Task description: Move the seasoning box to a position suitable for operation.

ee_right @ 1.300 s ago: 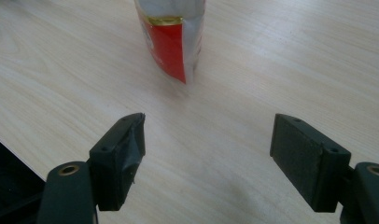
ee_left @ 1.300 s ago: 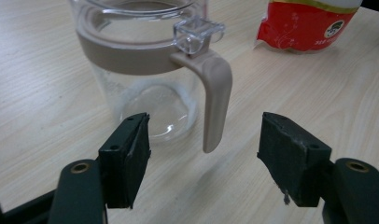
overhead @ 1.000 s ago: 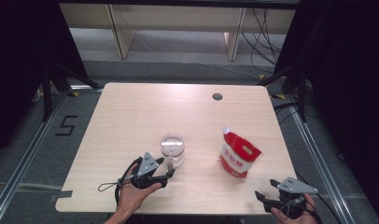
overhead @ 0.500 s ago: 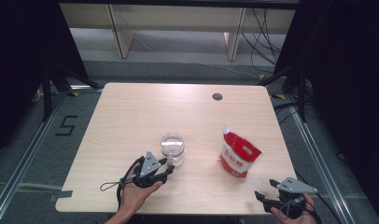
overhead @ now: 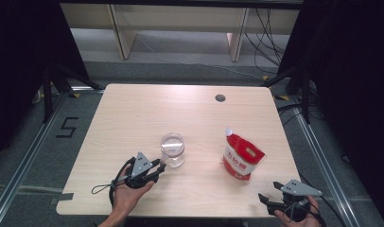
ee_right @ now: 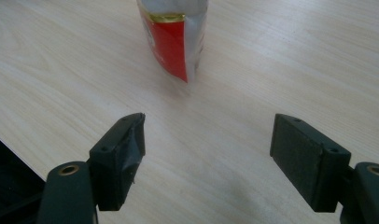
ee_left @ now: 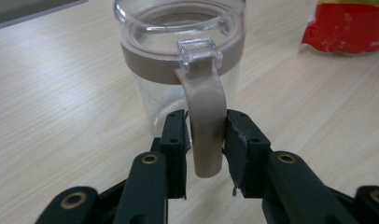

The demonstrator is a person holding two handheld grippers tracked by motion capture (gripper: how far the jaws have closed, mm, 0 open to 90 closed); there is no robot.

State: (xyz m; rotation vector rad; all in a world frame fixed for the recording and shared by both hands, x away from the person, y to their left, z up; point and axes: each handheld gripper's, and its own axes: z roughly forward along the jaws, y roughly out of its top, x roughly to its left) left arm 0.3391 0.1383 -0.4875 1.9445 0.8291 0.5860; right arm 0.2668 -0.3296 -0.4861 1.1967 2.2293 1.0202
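While the left tool (ee_left: 204, 140) sits level at the near left part of the bench (overhead: 133, 109), its two black jaws have just been closing on the beige handle (ee_left: 206, 116) of a clear glass jug (ee_left: 178, 42). In the left gripper view both pads appear to touch the handle's sides, one on each flank, so the tool has the handle clamped. The jug (overhead: 172, 149) stands upright near the middle of the bench's front half, touching the left tool (overhead: 158, 166) in the high view. Well apart to the right, a red and white pouch (overhead: 242, 158) stands upright. The right tool (overhead: 268, 198) rests at the near right edge, jaws spread wide and holding nothing, with the pouch (ee_right: 173, 32) farther off beyond them.
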